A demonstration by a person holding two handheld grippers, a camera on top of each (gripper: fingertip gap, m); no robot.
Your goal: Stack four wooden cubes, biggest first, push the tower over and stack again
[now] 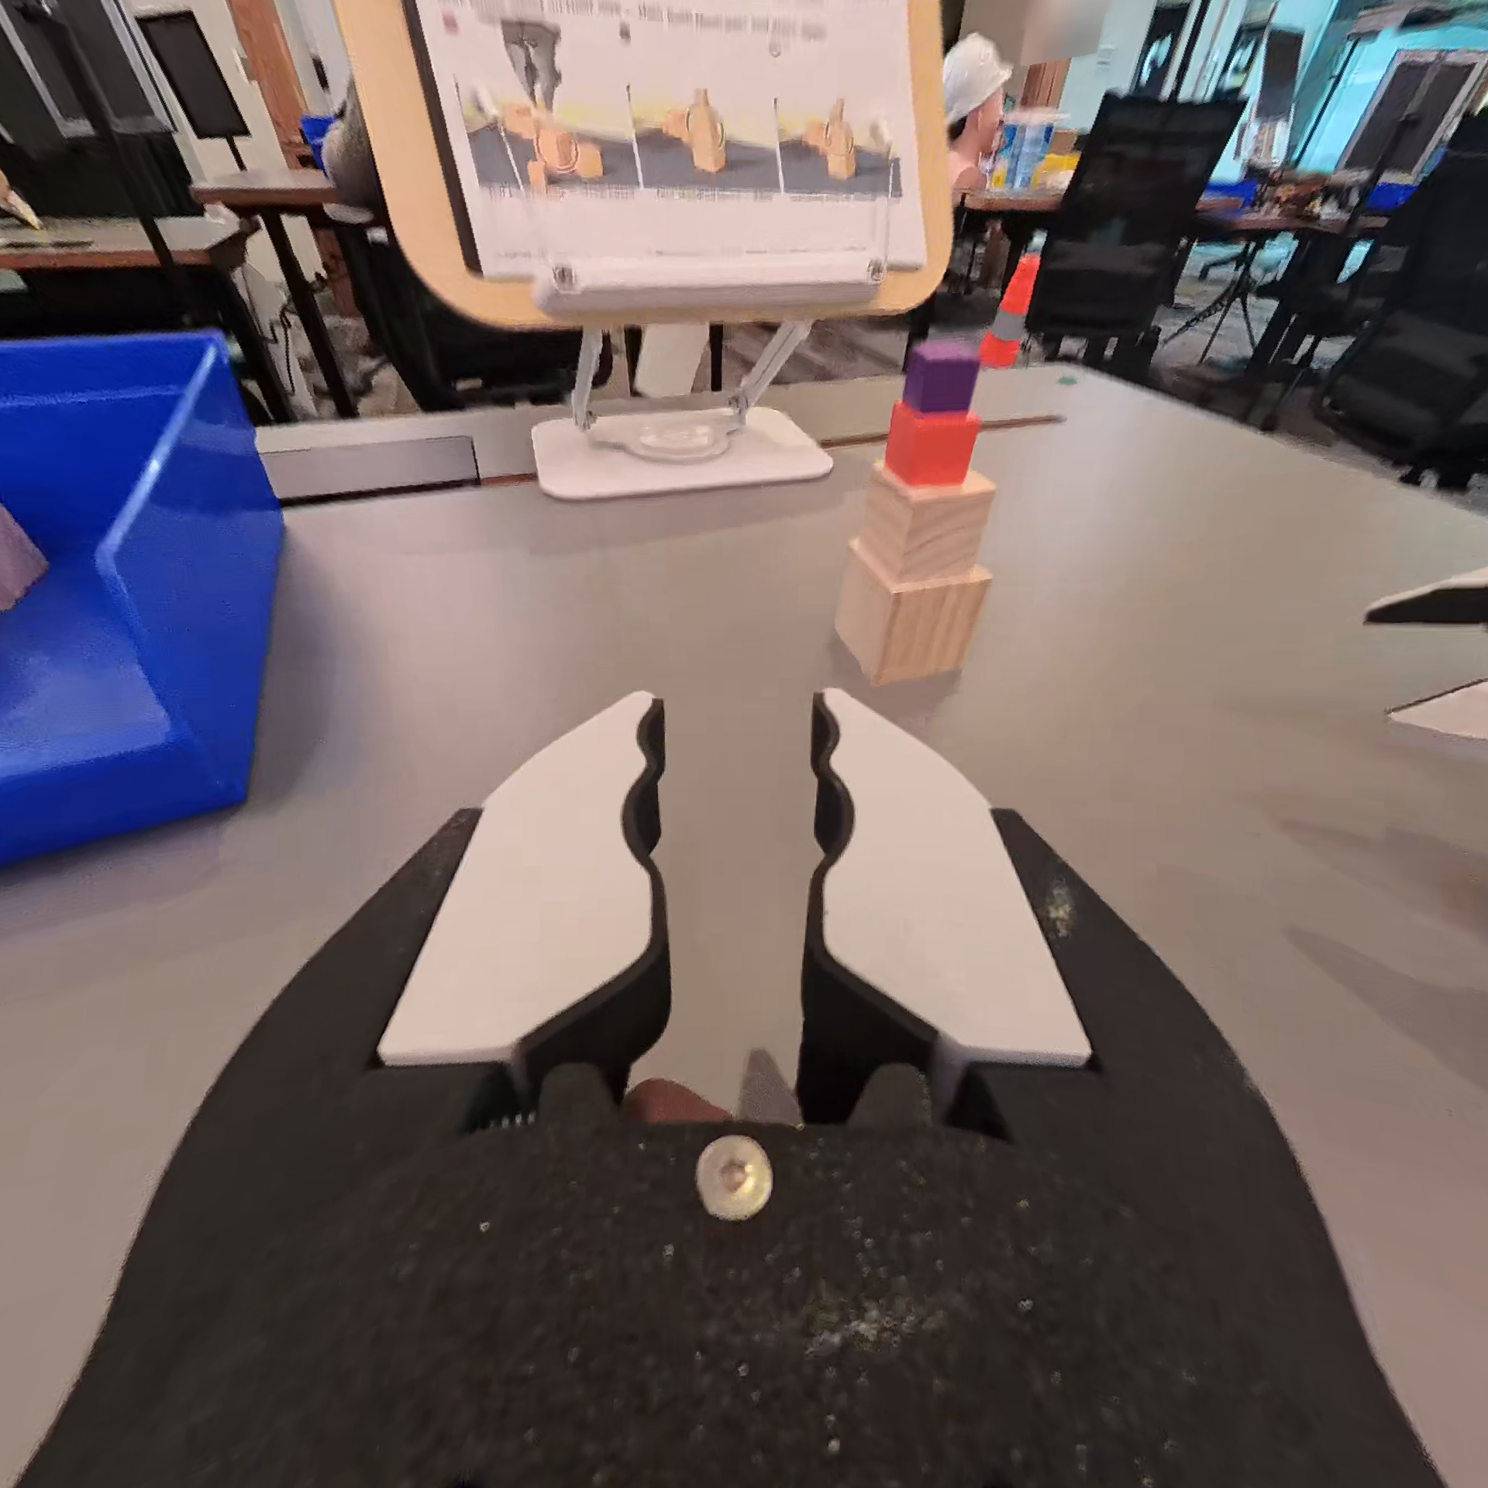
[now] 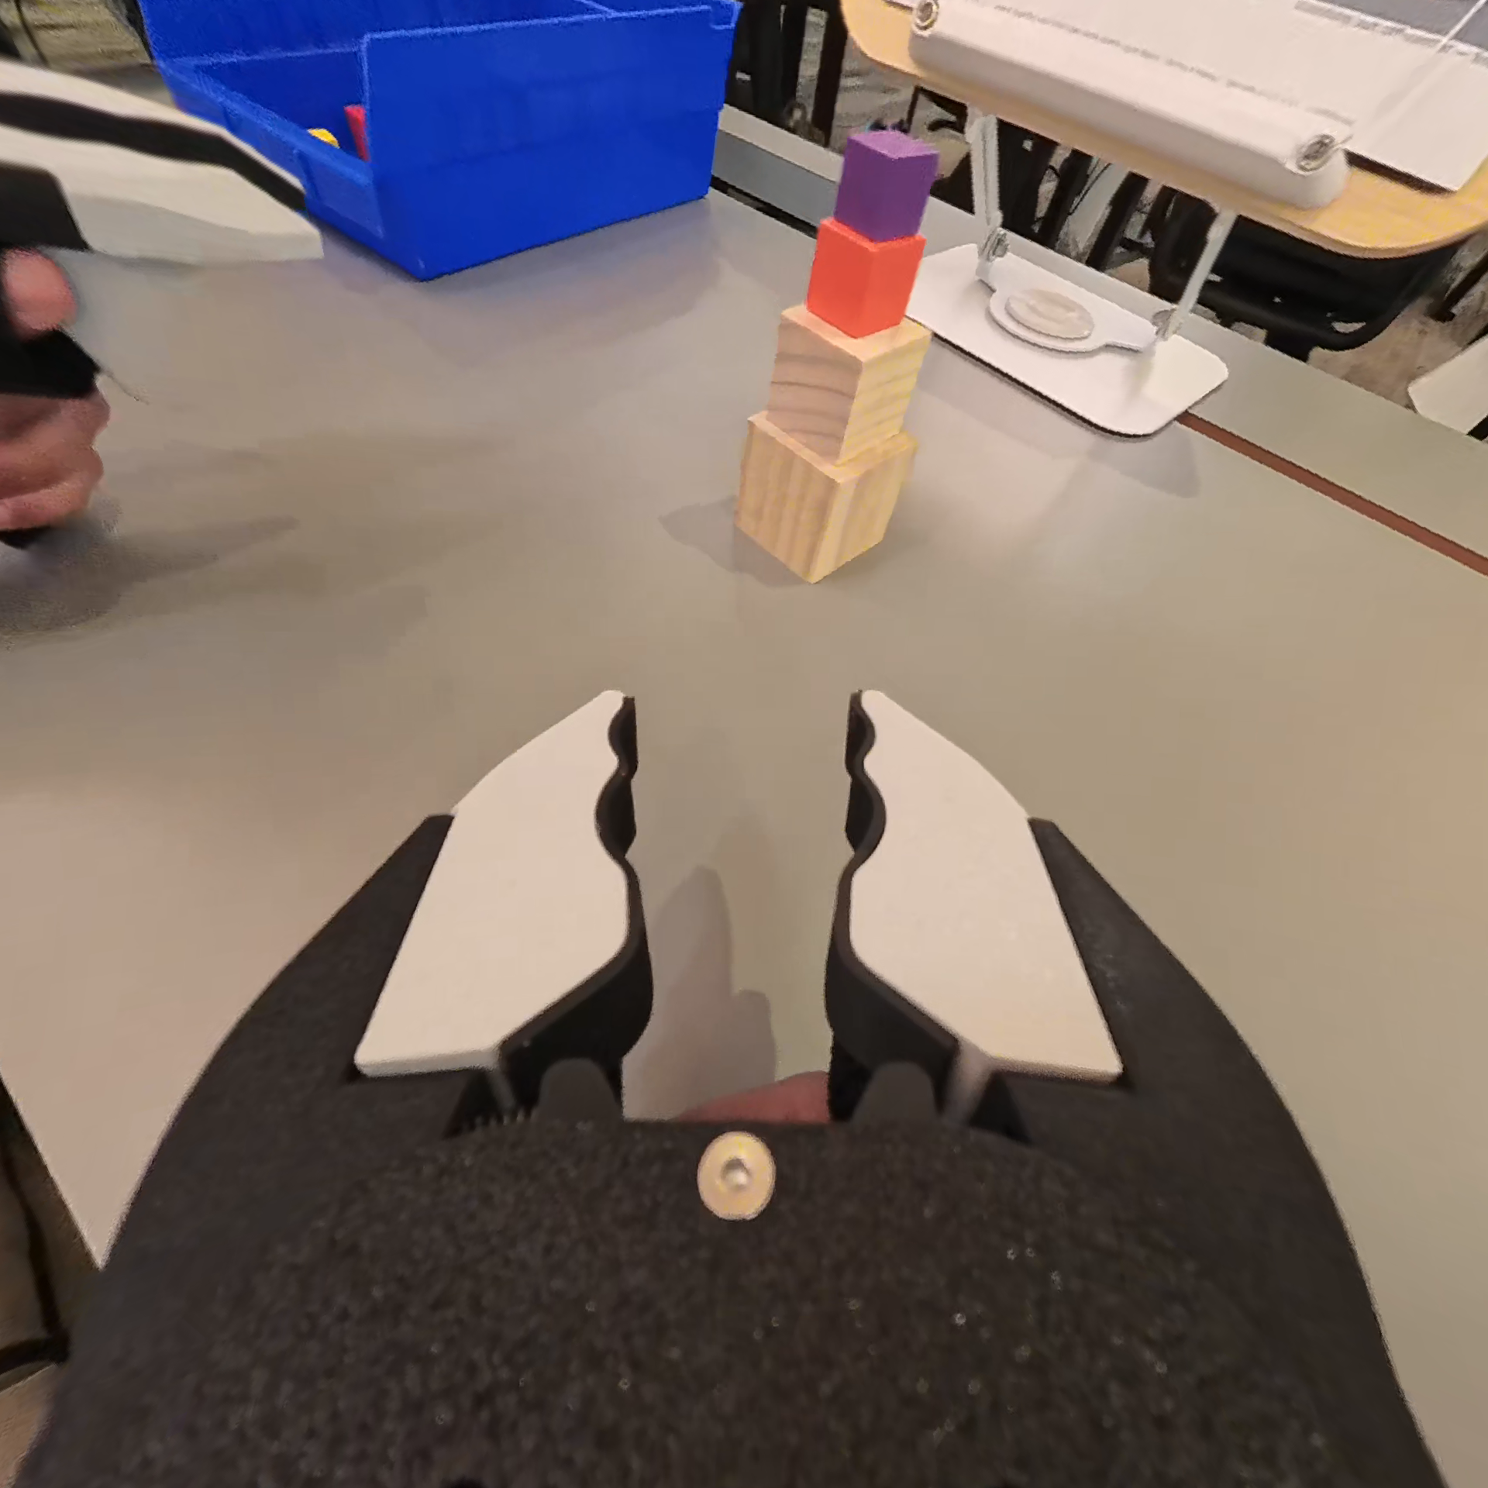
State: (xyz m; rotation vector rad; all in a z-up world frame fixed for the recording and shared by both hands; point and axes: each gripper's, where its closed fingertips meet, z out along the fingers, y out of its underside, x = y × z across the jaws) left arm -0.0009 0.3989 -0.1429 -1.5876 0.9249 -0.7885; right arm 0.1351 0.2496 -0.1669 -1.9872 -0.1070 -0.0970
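Note:
A tower of cubes stands on the grey table. From the bottom: a big plain wooden cube, a smaller plain wooden cube, a red cube, a purple cube. In the right wrist view they are the big cube, the smaller one, the red one and the purple one. My left gripper is open and empty, short of the tower and to its left. My right gripper is open and empty, well short of the tower.
A blue bin stands at the left, also in the right wrist view. A white stand with an instruction board is behind the tower. The other gripper shows at the edge of each view. Chairs and tables stand beyond.

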